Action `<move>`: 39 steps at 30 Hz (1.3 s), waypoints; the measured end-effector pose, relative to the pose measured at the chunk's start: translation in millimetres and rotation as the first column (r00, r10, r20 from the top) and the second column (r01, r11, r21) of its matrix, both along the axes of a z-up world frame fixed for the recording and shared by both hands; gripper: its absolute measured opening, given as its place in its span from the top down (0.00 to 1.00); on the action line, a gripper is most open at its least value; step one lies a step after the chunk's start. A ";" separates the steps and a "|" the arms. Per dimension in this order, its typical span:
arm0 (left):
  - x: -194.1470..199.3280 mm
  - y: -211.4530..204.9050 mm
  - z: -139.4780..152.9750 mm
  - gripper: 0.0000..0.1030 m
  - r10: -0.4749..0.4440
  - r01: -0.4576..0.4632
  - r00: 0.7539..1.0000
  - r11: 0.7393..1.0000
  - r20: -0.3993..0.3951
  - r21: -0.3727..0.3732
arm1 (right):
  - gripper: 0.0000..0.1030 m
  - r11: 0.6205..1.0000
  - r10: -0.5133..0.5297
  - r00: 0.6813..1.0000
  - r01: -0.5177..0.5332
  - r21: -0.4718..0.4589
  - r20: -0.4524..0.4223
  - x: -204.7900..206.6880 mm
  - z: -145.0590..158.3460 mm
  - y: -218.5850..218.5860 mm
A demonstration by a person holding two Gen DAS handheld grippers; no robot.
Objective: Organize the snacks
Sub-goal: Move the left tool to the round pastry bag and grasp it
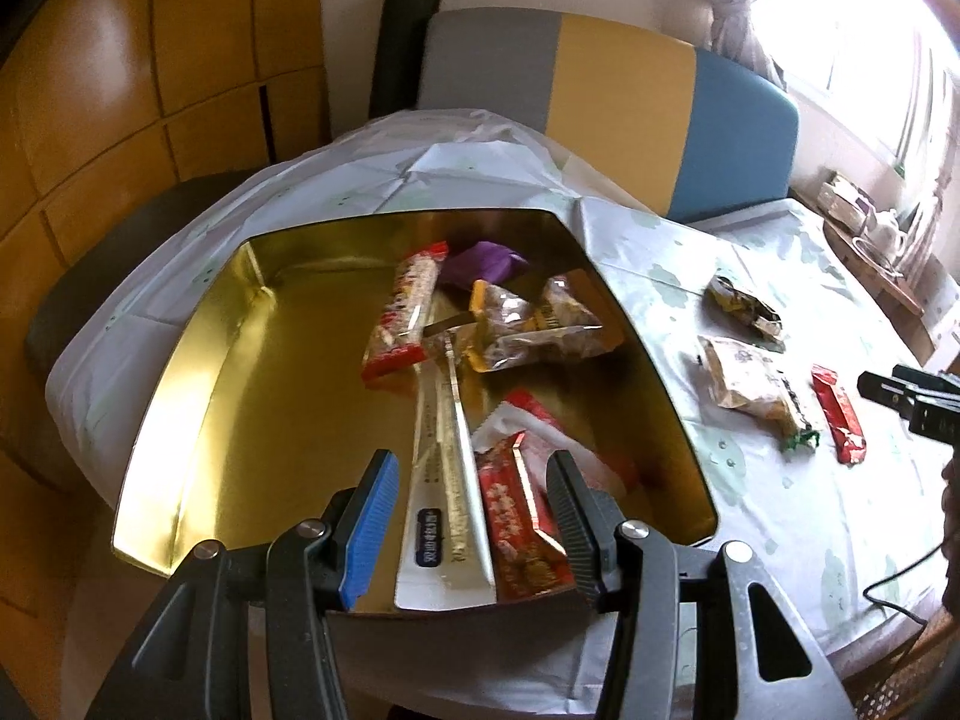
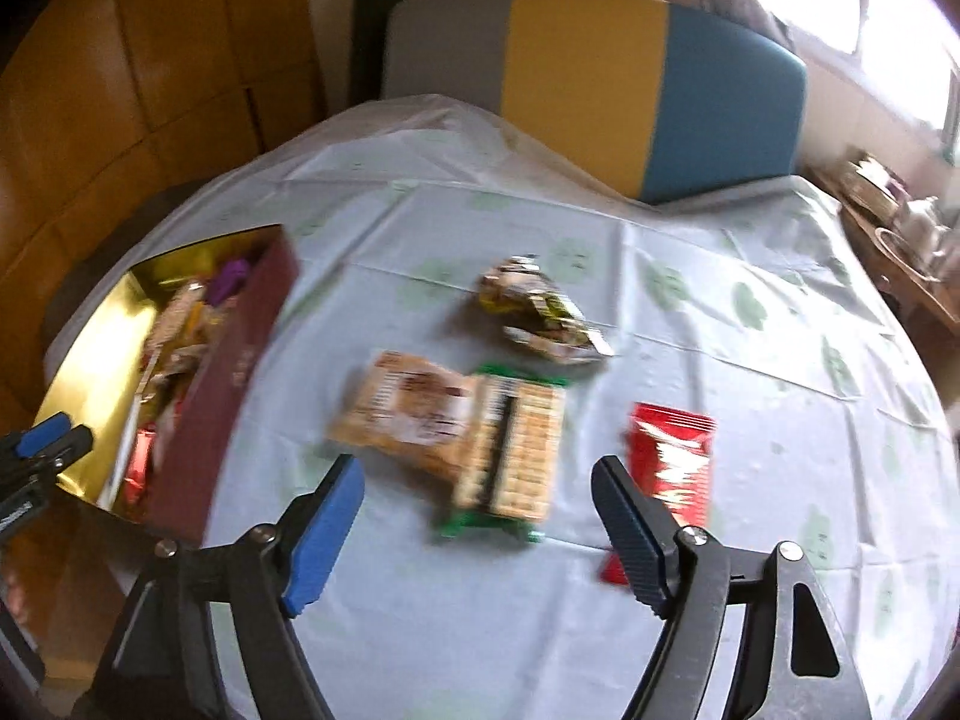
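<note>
Gold and mirror-bright inside the box [image 1: 198, 396], dark maroon on its outer wall [image 2: 228, 384]. Under the left gripper [image 1: 474, 516], between one blue pad and one black pad, a white packet [image 1: 441, 516] beside a red packet with gold print [image 1: 516, 528]. Farther ahead in the box, a red-and-white striped wrapper [image 1: 402, 312], a purple pouch [image 1: 486, 261], clear bags edged in yellow [image 1: 528, 324]. Ahead of the right gripper [image 2: 477, 516], again blue and black, a tan packet [image 2: 408, 414] overlapping a cream cracker pack trimmed in green [image 2: 510, 456]; to the right, a shiny red wrapper [image 2: 675, 456]. Pale white tablecloth [image 2: 720, 276] dotted with faint green motifs. Behind, a chair back [image 2: 588, 84] banded grey, yellow, blue.
</note>
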State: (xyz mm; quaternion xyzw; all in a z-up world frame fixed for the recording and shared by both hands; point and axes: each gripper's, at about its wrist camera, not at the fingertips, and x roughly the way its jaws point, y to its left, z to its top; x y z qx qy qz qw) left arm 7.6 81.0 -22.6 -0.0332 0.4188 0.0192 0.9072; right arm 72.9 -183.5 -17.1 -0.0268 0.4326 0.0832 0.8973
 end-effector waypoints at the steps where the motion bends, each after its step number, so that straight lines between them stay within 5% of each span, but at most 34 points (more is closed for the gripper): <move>1: 0.4 -2.2 0.8 0.49 -0.008 0.008 1.000 1.000 0.001 0.002 | 0.16 1.000 -0.014 1.000 0.014 -0.014 0.003 1.1 0.3 -9.0; 4: 0.7 -11.0 4.6 0.49 -0.036 0.036 0.999 0.999 0.016 0.014 | 0.01 0.997 -0.050 0.998 0.052 -0.055 0.023 4.9 1.7 -32.0; 7: 1.8 -19.9 7.9 0.49 -0.068 0.068 0.997 0.998 0.019 0.019 | 0.00 0.989 -0.113 0.992 0.117 -0.089 0.055 12.6 1.2 -65.0; 11: 4.2 -32.8 11.6 0.50 -0.116 0.116 0.993 0.993 0.023 0.007 | 0.00 0.961 -0.273 0.960 0.270 -0.061 -0.055 29.3 -24.3 -122.8; 14: 9.4 -45.7 13.7 0.49 -0.161 0.161 0.987 0.987 0.010 0.008 | 0.00 0.918 -0.390 0.906 0.397 0.008 -0.163 34.5 -34.6 -153.1; 22: 35.0 -104.7 25.2 0.49 -0.329 0.330 0.944 0.943 -0.016 0.034 | 0.00 0.907 -0.402 0.892 0.419 0.047 -0.208 37.5 -36.5 -160.3; 24: 44.3 -123.6 23.4 0.49 -0.383 0.385 0.923 0.920 -0.041 0.078 | 0.00 0.911 -0.391 0.897 0.410 0.055 -0.208 37.1 -36.2 -157.2; 28: 67.3 -165.0 7.1 0.34 -0.539 0.560 0.826 0.817 -0.166 0.135 | 0.00 0.912 -0.384 0.903 0.403 0.075 -0.192 34.0 -30.7 -153.9; 39: 126.0 -216.9 -40.2 0.21 -0.685 0.781 0.618 0.593 -0.387 0.196 | 0.00 0.918 -0.359 0.916 0.381 0.107 -0.180 30.6 -22.5 -150.0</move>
